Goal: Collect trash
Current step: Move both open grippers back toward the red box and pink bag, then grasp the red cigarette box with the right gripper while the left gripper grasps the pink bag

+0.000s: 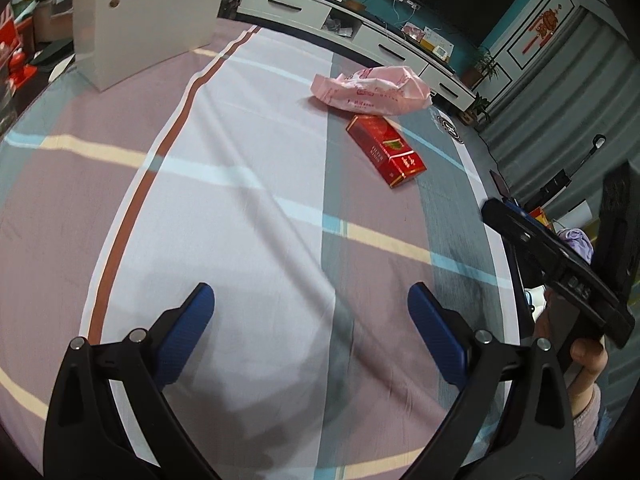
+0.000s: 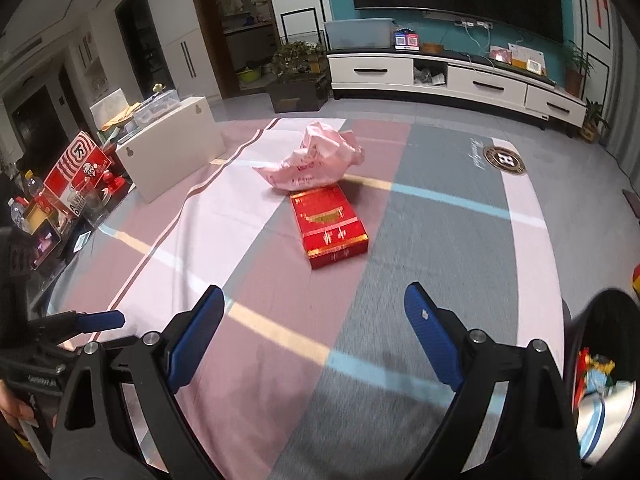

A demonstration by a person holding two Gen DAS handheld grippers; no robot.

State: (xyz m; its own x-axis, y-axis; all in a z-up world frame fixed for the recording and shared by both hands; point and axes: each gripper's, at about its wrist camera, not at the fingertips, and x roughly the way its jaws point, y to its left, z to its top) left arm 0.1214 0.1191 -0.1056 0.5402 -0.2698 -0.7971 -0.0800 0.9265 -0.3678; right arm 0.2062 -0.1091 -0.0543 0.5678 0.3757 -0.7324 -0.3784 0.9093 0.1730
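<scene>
Both grippers, left and right, were held open and empty above the cloth, short of the red box and pink wrapper.

KFC logo with Colonel face on red-and-white carton, off the cloth's left edge | "H" monogram in round emblem printed on the striped cloth, far right corner | script beside emblem: illegible | red box gold lettering: illegible | pink bag red print: illegible
</scene>
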